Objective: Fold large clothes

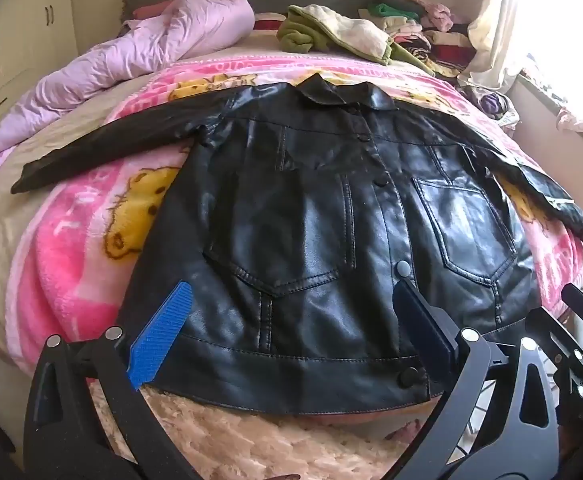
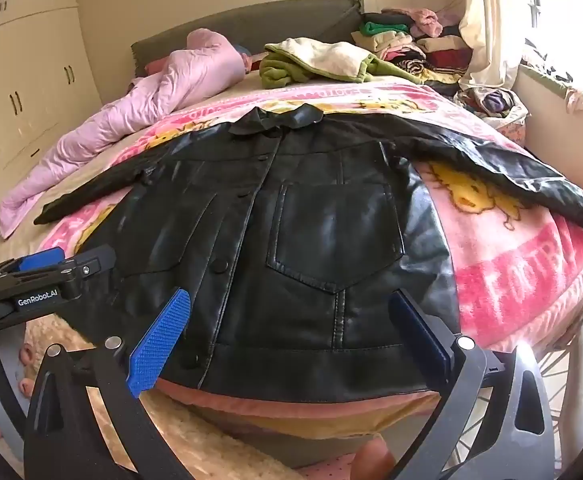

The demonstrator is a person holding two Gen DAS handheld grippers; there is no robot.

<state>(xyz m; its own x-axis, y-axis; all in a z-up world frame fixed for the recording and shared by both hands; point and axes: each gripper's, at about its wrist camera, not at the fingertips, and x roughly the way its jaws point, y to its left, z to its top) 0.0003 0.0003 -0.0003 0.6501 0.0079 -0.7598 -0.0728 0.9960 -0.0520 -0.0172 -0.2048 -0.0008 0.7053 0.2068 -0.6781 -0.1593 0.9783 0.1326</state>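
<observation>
The window (image 1: 563, 20) was blown out to white, hiding everything beyond it. The stacked clothes (image 2: 415, 44) by the headboard were too small and jumbled to tell apart. The black jacket (image 1: 331, 220) covered most of the pink blanket's (image 2: 523, 280) print, and the lettering at its far edge was unreadable.

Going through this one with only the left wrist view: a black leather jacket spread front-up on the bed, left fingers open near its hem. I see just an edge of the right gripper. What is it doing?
Observer: The right gripper is open as well, fingers wide apart over the lower front of the black leather jacket, on the window side of the buttons, gripping nothing.
Operator: Anything beyond the jacket on that side that I can't make out?
Observer: Yes, the pink blanket carries large pink letters there, below the window-side sleeve.
</observation>
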